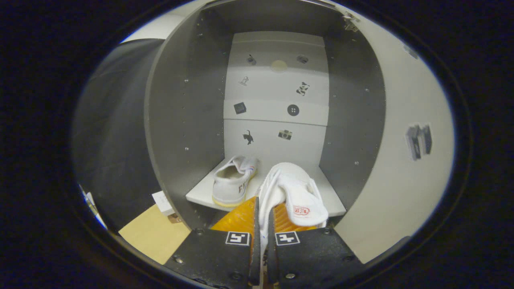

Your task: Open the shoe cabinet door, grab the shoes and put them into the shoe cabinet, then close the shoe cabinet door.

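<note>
Step in hand: the second shoe [295, 196] is being carried into the open cabinet [180, 120]
Tongs: the gripper [262, 224] is pinched on the white fabric at the shoe's heel, both fingers pressed against it
First shoe: a white shoe [233, 180] is already set on the shelf [333, 200], left of the held one, heel toward the fingers
Door: swung open at the right [401, 160]
Next move: judged to call for lowering the held shoe onto the free shelf space beside the first, then releasing; the door is not yet closed
</note>
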